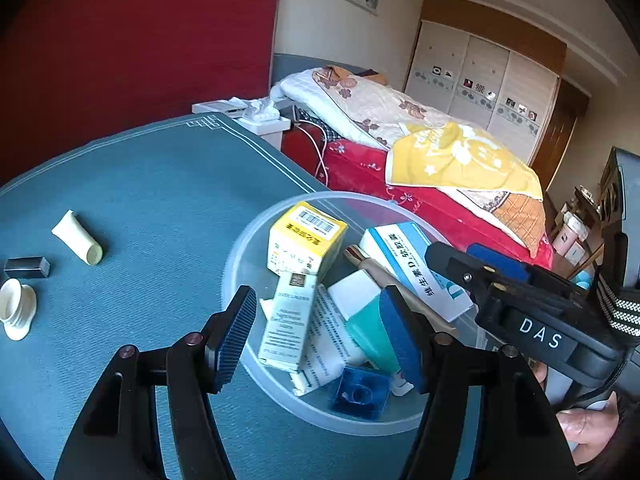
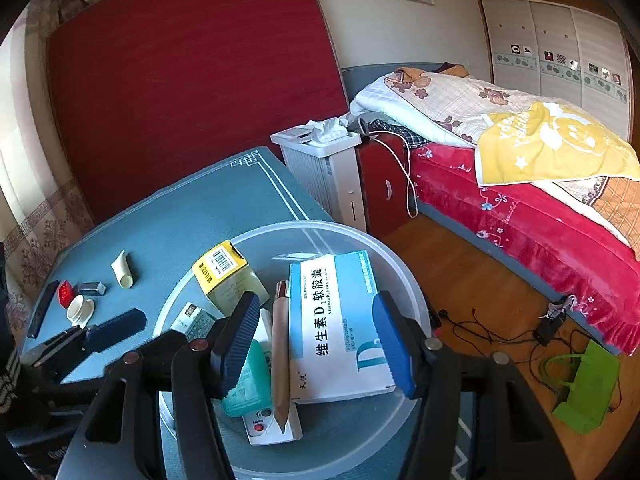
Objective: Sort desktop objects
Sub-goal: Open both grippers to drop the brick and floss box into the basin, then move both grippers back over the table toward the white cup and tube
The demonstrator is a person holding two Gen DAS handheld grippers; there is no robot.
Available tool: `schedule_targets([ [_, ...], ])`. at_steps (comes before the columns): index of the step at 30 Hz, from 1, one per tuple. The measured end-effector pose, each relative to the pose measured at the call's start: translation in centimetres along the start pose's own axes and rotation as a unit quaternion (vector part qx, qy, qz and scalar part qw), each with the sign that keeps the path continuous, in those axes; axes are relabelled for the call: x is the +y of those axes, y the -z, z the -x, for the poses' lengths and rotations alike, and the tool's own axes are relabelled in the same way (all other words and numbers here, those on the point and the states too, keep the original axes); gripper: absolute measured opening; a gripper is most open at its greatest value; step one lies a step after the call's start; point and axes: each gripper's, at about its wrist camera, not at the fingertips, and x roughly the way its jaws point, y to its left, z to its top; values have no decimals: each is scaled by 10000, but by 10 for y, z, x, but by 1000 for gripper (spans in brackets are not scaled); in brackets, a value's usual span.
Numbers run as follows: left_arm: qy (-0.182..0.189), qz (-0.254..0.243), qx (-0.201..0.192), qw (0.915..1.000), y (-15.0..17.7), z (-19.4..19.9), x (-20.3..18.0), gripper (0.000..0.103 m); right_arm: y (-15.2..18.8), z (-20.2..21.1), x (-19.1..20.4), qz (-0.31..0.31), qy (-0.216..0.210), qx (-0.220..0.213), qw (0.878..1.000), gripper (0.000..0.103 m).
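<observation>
Half the teal bottle (image 2: 250, 384) hides behind boxes (image 2: 340, 328).

My left wrist camera looks forward along the left tool (image 1: 320, 336), angled down, close over the clear bin (image 1: 244, 248) that fills the lower centre of its frame, with the blue counter (image 1: 160, 184) spreading to the left. My right wrist camera looks along the right tool (image 2: 316, 344), also tilted down and close above that bin (image 2: 404, 276), from a spot further right. Both views share the bin, the counter, the red wall panel (image 1: 140, 40) at upper left and the bed (image 2: 520, 208) at right. The right tool (image 1: 460, 256) reaches in from the right in the left view.
</observation>
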Motion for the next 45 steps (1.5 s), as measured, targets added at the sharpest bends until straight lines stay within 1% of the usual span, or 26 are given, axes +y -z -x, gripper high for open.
schedule_targets([
  [10, -229, 68, 13, 9997, 7, 5, 13, 68, 4, 1, 5, 131, -61, 20, 9999, 66],
  [15, -394, 42, 11, 9992, 10, 10, 19, 68, 9, 4, 20, 447, -89, -15, 9990, 70],
  [21, -557, 156, 61, 9983, 15, 16, 36, 68, 16, 6, 41, 822, -70, -84, 9966, 71],
  [28, -730, 320, 70, 9968, 18, 23, 59, 68, 19, 5, 57, 933, -86, -62, 9956, 71],
  [35, -924, 374, 104, 9950, 21, 30, 76, 68, 22, 6, 74, 1028, -208, -61, 9945, 72],
  [41, -1106, 402, 109, 9930, 25, 36, 93, 68, 20, 9, 90, 1064, -395, -108, 9935, 72],
  [45, -1230, 495, 82, 9911, 27, 43, 107, 68, 20, 9, 106, 1107, -559, -155, 9922, 75],
])
